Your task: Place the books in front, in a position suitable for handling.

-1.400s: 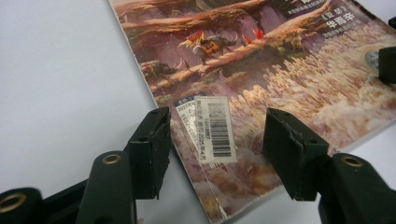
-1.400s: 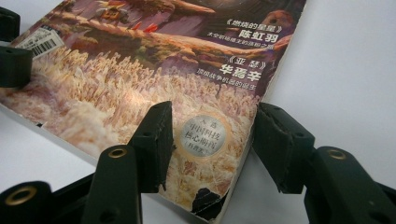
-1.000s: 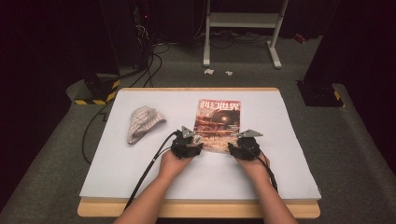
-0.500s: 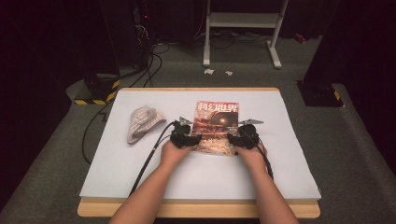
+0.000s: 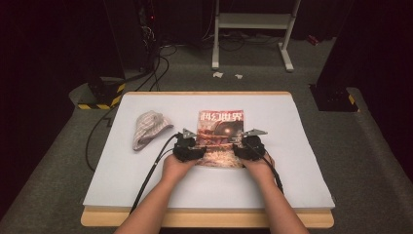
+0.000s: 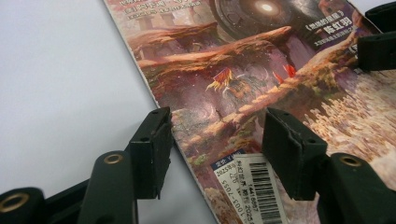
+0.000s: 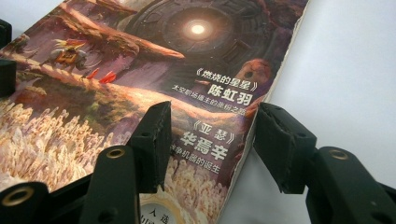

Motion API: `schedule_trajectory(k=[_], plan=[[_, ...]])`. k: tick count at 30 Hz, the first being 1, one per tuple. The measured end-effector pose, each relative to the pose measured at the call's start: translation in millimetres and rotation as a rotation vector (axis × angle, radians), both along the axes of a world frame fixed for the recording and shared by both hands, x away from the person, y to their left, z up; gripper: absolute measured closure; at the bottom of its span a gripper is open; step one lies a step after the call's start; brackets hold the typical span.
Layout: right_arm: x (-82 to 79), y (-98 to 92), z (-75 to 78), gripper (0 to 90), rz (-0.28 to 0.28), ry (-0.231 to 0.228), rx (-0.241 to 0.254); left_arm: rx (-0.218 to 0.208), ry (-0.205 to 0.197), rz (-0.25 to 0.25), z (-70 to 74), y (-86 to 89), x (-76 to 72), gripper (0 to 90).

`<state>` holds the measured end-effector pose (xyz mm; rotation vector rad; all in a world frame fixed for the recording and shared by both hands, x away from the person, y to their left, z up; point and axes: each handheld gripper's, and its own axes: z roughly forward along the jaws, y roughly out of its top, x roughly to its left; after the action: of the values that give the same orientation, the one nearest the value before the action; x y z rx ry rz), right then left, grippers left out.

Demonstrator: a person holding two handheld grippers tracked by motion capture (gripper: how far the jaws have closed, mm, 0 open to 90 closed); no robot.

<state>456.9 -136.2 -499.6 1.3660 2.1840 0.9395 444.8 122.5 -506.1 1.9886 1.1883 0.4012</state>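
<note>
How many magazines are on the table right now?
1. The magazine lies flat mid-table, with the left gripper over its left edge and the right gripper over its right edge. The folded cloth could hide something.

A crumpled striped cloth lies on the white table (left side).

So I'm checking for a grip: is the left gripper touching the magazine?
Cannot tell. In the left gripper view the left gripper straddles the magazine edge, jaws apart and not pinching it; whether the tips rest on the cover isn't clear.
</note>
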Motion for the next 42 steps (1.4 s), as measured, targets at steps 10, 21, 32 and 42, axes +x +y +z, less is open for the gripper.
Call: schedule_trajectory(k=[10, 21, 32, 42], plan=[[-34.8, 16.0, -3.0, 46.7, 0.061, -0.019, 0.012, 0.003, -0.008, -0.011, -0.9, 22.6, -43.5, 43.1], [-68.8, 34.2, -3.2, 47.3, 0.124, -0.032, -0.007, 0.040, -0.035, -0.018, -0.1, 39.6, -87.9, 44.5], [-100.8, 41.4, -4.4, 49.5, 0.157, -0.049, -0.010, 0.029, -0.047, -0.022, -2.1, 51.7, -107.5, 44.5], [-114.1, 43.8, -4.3, 50.5, 0.188, -0.070, -0.035, 0.022, -0.058, -0.015, -3.4, 55.0, -109.1, 44.3]])
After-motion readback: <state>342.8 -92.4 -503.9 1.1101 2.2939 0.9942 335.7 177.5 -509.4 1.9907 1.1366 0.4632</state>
